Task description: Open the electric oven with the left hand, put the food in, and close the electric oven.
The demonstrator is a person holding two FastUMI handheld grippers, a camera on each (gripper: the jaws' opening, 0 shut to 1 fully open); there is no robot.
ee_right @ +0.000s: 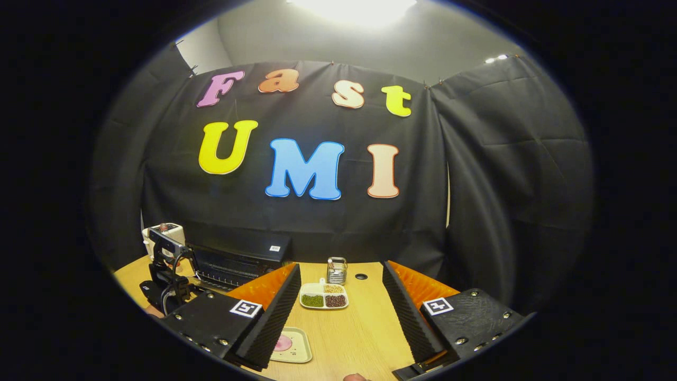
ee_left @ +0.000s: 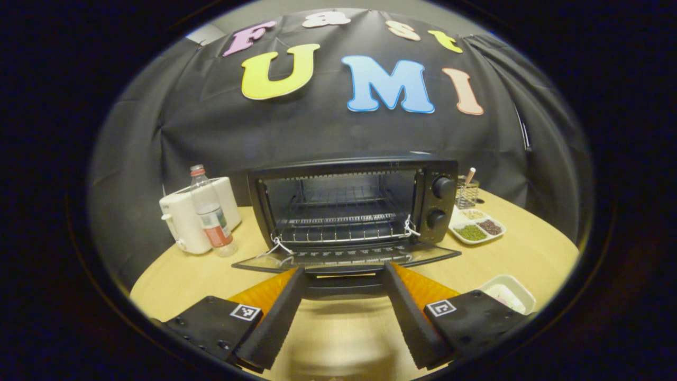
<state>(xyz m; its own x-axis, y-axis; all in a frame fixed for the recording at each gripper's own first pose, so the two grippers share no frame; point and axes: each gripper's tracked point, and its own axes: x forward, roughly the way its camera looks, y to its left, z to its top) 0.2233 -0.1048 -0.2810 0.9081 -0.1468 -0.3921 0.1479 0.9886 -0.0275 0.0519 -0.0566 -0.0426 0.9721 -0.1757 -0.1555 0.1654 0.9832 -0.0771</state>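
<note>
Oven (ee_left: 351,211) sits on the desk (ee_left: 529,248) straight ahead of my left hand-held gripper (ee_left: 344,317), its door (ee_left: 346,257) dropped flat and the rack (ee_left: 341,225) bare; a bottle (ee_left: 211,214) and a white appliance (ee_left: 182,217) stand to its left, a 3-part dish (ee_left: 477,227) of grains and a wire holder (ee_left: 467,193) to its right; my left fingers are spread wide, level, holding nothing; my right hand-held gripper (ee_right: 338,312) hovers over the desk, likewise apart, a small tray (ee_right: 293,345) with pink food (ee_right: 283,343) just below it.
</note>
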